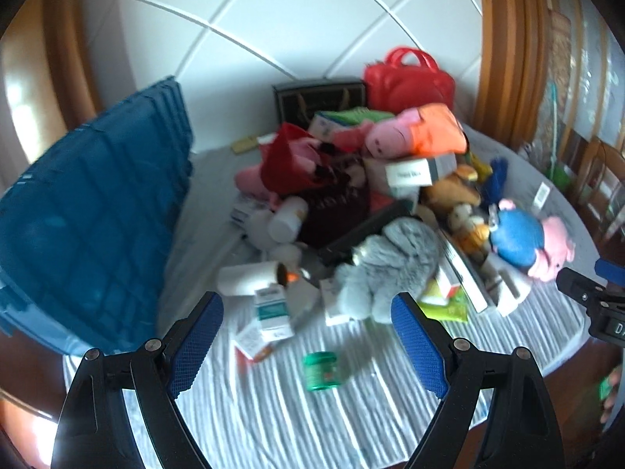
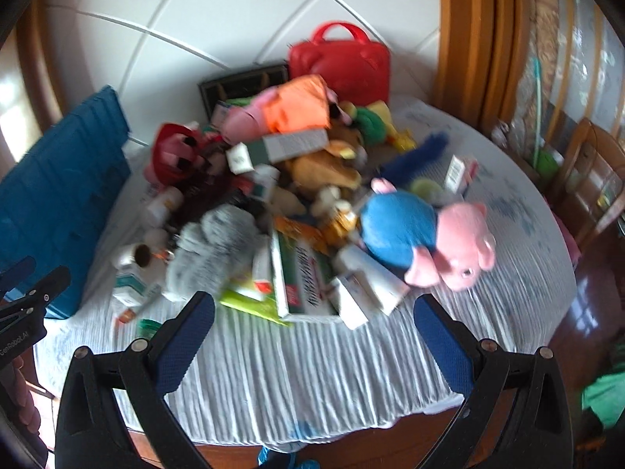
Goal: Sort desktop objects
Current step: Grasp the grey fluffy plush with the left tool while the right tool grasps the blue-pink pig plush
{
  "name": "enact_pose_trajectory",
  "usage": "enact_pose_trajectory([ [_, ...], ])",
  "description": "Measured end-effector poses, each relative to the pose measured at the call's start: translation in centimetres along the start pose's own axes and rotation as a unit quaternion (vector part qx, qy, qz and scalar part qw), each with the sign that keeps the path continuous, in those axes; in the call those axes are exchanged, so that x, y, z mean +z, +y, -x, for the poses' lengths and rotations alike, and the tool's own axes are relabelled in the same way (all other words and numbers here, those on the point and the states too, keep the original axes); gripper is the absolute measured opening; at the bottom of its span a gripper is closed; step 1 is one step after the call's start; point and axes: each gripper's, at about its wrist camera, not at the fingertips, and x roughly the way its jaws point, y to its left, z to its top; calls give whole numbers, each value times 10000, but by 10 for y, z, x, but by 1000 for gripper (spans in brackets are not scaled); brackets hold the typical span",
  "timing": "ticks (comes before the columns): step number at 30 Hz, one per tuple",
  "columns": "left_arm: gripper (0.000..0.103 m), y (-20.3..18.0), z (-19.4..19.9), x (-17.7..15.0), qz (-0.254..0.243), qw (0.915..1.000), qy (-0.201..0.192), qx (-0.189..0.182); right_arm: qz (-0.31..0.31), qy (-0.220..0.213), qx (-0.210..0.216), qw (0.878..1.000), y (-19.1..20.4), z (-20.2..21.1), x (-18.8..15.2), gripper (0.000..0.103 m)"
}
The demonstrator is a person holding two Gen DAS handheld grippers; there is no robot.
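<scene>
Both views are motion-blurred; print on the small cartons (image 1: 269,314) is unreadable. The blue crate (image 1: 97,211) runs off the left edge. The dark box (image 1: 318,95) behind the heap is largely hidden by toys. The right gripper (image 1: 593,297) shows only partly at the frame edge, jaw state indeterminable there.
</scene>
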Motion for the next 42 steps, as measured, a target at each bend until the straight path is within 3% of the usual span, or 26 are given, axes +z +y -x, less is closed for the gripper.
enact_pose_trajectory([
  [7, 89, -38, -59, 4, -413, 9972, 382, -492, -172, 411, -300, 9986, -19, -41, 4, 103],
  [14, 88, -47, -98, 8, -484, 9941, 626, -736, -147, 597, -407, 9973, -18, -67, 8, 103],
  [20, 88, -67, -125, 11, -581, 9912, 854, -826, -463, 709, -636, 9944, -53, -79, 8, 103],
  [29, 89, -94, -184, 22, -407, 9898, 1307, -395, -946, 879, -991, 9867, -156, -102, 20, 103],
  [37, 88, -105, -220, 31, -41, 9883, 1523, -9, -423, 1111, -383, 9922, -191, -145, 48, 103],
  [39, 84, -107, -219, 33, -36, 9894, 1446, 139, -307, 1188, -199, 9922, -194, -156, 53, 103],
  [42, 63, -110, -212, 35, -12, 9907, 1334, 280, -224, 1243, 95, 9919, -195, -167, 56, 103],
])
